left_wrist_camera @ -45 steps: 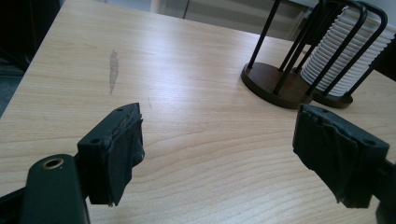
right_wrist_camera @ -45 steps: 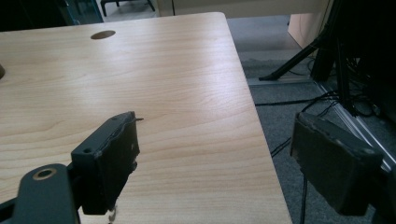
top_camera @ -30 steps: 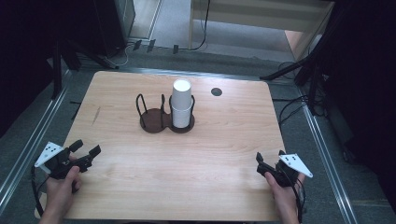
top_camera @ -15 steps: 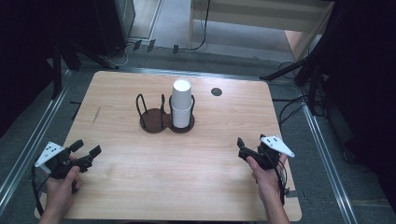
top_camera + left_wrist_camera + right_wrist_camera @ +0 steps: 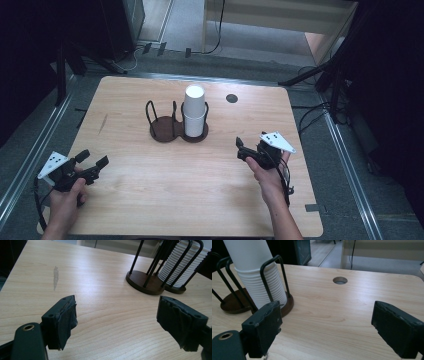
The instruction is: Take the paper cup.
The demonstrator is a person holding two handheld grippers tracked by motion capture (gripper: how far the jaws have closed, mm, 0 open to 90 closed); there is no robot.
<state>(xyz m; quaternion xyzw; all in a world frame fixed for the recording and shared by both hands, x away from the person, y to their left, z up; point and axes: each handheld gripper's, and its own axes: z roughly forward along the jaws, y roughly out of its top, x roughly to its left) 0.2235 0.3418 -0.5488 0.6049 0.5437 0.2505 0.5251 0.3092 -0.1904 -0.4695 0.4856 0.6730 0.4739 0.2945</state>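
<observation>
Reaching toward the cup stack with the right gripper, jaws just been opening, nothing between them. Stack stands upright in the wire holder mid-table. Left gripper (also open, empty) sits farther off.

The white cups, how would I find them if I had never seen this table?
Start at the wooden table and look near the middle of its far half for a dark stand with two round bases and thin wire loops. The white cups are a tall ribbed stack standing in the stand's right base. The left base beside them holds nothing.
</observation>
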